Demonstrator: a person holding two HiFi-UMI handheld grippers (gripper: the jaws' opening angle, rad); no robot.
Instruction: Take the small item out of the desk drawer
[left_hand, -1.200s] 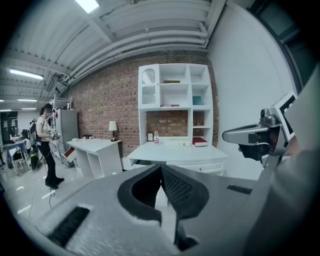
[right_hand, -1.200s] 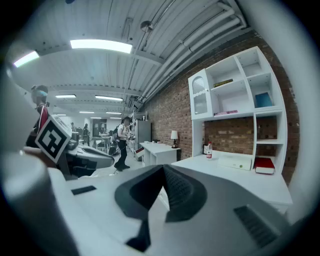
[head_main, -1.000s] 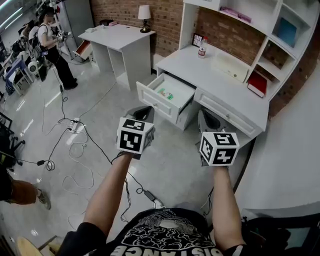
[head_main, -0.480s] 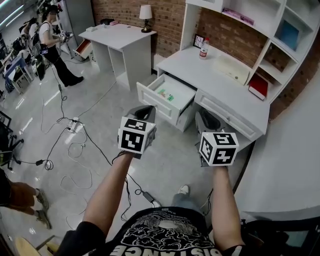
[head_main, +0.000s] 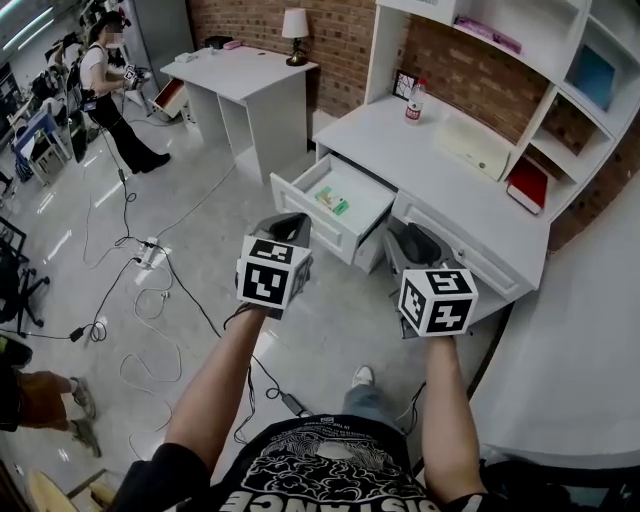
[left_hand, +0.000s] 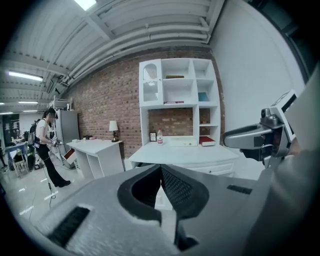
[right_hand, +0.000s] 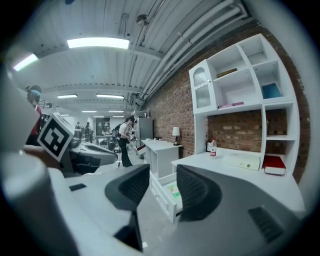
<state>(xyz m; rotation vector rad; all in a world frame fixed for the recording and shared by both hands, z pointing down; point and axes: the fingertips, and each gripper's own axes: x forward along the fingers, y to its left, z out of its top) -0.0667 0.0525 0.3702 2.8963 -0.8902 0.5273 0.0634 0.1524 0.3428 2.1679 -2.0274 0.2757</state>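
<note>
A small green item (head_main: 333, 202) lies in the open desk drawer (head_main: 310, 214)

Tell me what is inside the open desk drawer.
A small green and white packet lies on the floor of the drawer; nothing else shows there. The drawer's rear end is covered by the desktop.
</note>
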